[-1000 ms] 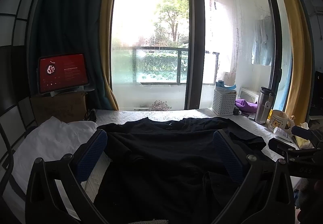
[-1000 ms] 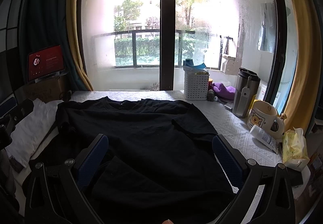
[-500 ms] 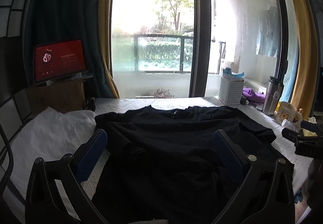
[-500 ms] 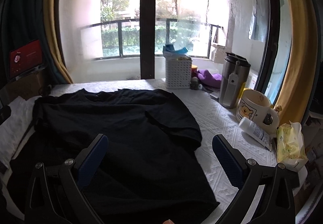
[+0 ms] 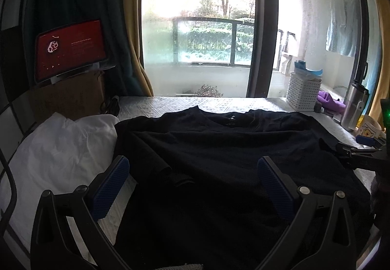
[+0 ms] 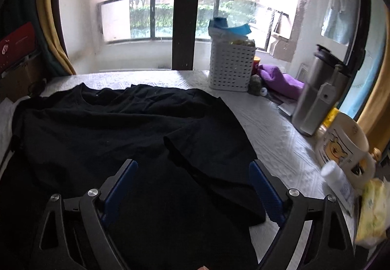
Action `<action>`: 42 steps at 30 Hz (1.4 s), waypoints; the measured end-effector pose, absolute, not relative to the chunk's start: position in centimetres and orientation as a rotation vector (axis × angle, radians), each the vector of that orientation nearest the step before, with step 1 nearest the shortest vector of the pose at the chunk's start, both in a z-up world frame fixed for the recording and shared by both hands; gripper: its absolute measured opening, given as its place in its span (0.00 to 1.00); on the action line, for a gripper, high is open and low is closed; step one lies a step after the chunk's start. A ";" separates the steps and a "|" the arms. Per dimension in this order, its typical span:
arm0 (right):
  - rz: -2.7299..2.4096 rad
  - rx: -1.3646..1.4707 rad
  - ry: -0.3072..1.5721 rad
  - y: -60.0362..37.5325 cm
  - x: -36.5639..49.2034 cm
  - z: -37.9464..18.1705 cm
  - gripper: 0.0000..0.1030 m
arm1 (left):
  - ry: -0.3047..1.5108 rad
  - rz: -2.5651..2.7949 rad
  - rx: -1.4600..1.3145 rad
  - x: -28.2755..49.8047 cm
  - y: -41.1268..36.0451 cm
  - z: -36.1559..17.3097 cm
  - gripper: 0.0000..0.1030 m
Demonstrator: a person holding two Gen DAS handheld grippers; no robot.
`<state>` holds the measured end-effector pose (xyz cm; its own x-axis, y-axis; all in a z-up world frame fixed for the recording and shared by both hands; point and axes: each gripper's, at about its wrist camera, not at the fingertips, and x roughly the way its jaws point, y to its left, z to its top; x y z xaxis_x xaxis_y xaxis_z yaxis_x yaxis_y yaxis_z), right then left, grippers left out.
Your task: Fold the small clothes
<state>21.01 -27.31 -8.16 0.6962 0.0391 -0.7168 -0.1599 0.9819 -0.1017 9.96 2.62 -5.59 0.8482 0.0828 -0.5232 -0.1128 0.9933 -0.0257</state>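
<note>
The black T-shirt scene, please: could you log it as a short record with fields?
garment: black T-shirt, spread flat, collar toward the window
surface: white textured table cover
left gripper: open, above the shirt, holding nothing
right gripper: open, above the shirt's right sleeve area, holding nothing
left of shirt: white cloth
right of shirt: white basket, steel tumbler, bear mug
fold state: not yet folded
</note>
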 end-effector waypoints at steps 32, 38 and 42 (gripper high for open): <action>0.110 0.045 0.831 -37.6 29.3 -7.6 0.04 | 0.677 0.207 -0.044 14.1 4.3 -7.1 1.00; 0.100 0.053 0.752 -38.1 29.2 -3.9 0.04 | 0.616 0.180 -0.053 14.5 4.0 -5.3 1.00; 0.108 0.060 0.705 -37.9 28.5 -1.4 0.04 | 0.584 0.162 -0.044 14.5 4.1 -4.5 1.00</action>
<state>28.50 -37.85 -1.43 0.7561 0.1189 -0.6435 -0.0784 0.9927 0.0912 14.54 4.06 -4.49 0.8217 0.1395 -0.5526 -0.1646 0.9863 0.0042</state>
